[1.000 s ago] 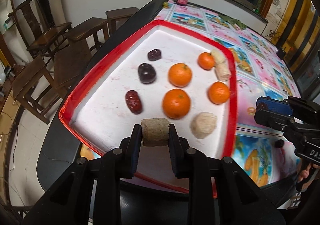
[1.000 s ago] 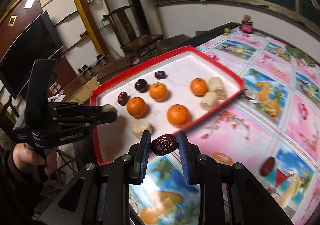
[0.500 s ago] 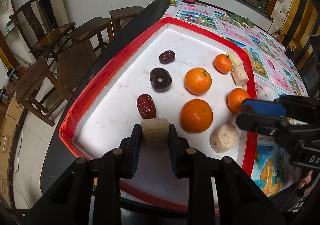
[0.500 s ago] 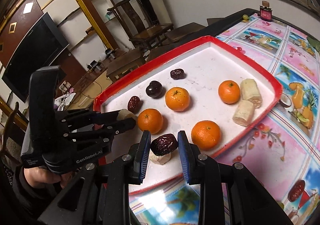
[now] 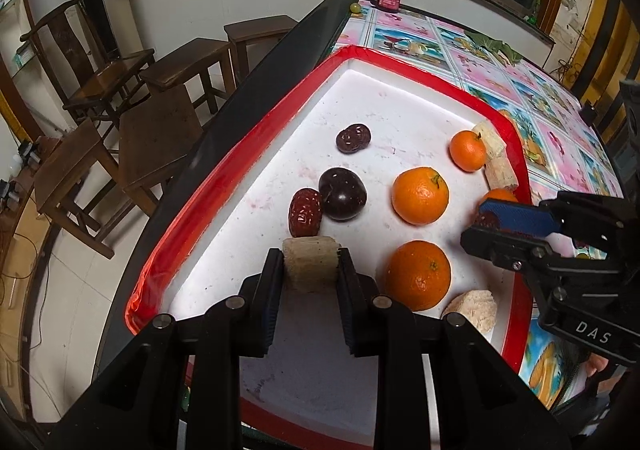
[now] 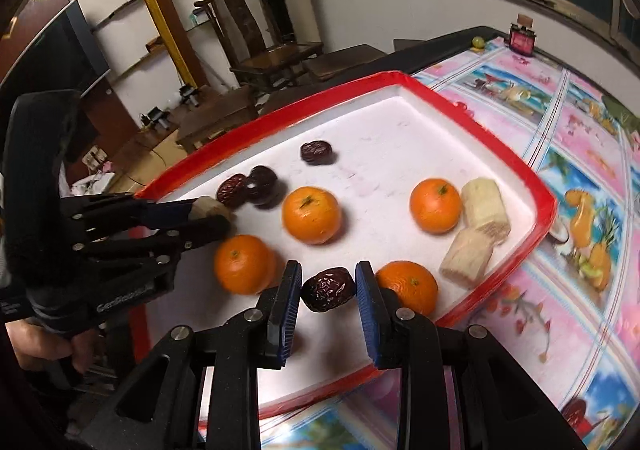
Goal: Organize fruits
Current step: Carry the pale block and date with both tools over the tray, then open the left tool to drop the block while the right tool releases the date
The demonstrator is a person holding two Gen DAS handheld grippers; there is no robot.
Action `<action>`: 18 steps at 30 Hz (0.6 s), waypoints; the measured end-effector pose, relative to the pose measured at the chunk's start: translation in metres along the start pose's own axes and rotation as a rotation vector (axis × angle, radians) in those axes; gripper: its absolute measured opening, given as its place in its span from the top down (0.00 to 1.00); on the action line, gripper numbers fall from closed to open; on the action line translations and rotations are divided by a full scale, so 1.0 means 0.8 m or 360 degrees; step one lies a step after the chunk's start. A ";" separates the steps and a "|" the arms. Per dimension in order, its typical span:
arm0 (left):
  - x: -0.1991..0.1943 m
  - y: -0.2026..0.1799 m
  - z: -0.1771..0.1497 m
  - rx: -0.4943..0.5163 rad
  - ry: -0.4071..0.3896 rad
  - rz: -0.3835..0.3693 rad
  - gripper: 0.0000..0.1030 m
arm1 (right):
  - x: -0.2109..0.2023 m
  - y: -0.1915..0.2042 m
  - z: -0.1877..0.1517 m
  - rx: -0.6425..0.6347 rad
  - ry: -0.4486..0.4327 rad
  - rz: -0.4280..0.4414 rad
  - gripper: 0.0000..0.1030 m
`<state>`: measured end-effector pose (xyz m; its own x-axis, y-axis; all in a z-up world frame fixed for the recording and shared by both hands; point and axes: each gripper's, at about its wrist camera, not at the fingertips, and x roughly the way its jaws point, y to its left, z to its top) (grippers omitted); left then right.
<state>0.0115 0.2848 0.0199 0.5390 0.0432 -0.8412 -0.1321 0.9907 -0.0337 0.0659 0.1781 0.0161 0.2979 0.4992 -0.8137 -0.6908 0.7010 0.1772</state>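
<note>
A white tray with a red rim [image 5: 224, 177] [image 6: 532, 185] holds several oranges, dark dates, a dark plum [image 5: 343, 193] and pale sugarcane pieces. My left gripper [image 5: 311, 270] is shut on a sugarcane piece [image 5: 311, 264] low over the tray's near left part, just in front of a red date [image 5: 305, 213]. My right gripper [image 6: 328, 290] is shut on a dark red date [image 6: 329, 289] above the tray's near edge, between two oranges [image 6: 244, 264] [image 6: 412, 286]. Each gripper shows in the other's view, the right gripper [image 5: 500, 226] and the left gripper [image 6: 208, 217].
Two sugarcane pieces [image 6: 484, 213] lie by an orange [image 6: 435, 205] at the tray's right rim. Another pale piece [image 5: 472, 308] lies near the front rim. The table has a pink patterned cloth [image 6: 580, 153]. Wooden chairs and stools [image 5: 160, 89] stand left of the table.
Both grippers have moved forward over the tray with their loads. The left one came up close to the red date; the right one moved from the tray's front rim to between two oranges.
</note>
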 end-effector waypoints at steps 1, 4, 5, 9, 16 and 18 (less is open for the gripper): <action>0.000 0.000 0.000 0.0002 -0.0002 0.0005 0.77 | 0.001 0.000 0.002 -0.0002 -0.0001 0.0005 0.73; 0.000 -0.001 0.000 0.0001 -0.0003 0.0008 0.77 | 0.005 0.005 0.006 -0.0043 -0.0007 -0.0018 0.73; 0.000 -0.001 0.000 0.0002 -0.0003 0.0008 0.77 | 0.006 0.007 0.006 -0.0054 -0.0010 -0.0019 0.73; -0.001 -0.001 -0.002 0.0006 -0.0009 0.0015 0.77 | 0.012 0.018 0.005 -0.0103 0.0008 -0.0005 0.73; -0.002 -0.001 -0.003 0.0003 -0.0018 0.0028 0.77 | 0.024 0.019 -0.002 -0.0108 0.0039 -0.0022 0.72; -0.003 0.001 -0.004 -0.0010 -0.0025 0.0025 0.77 | 0.023 0.018 -0.001 -0.0102 0.0039 -0.0017 0.72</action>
<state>0.0080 0.2848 0.0201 0.5500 0.0608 -0.8329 -0.1457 0.9890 -0.0239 0.0604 0.1970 0.0032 0.2897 0.4785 -0.8289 -0.7288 0.6717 0.1331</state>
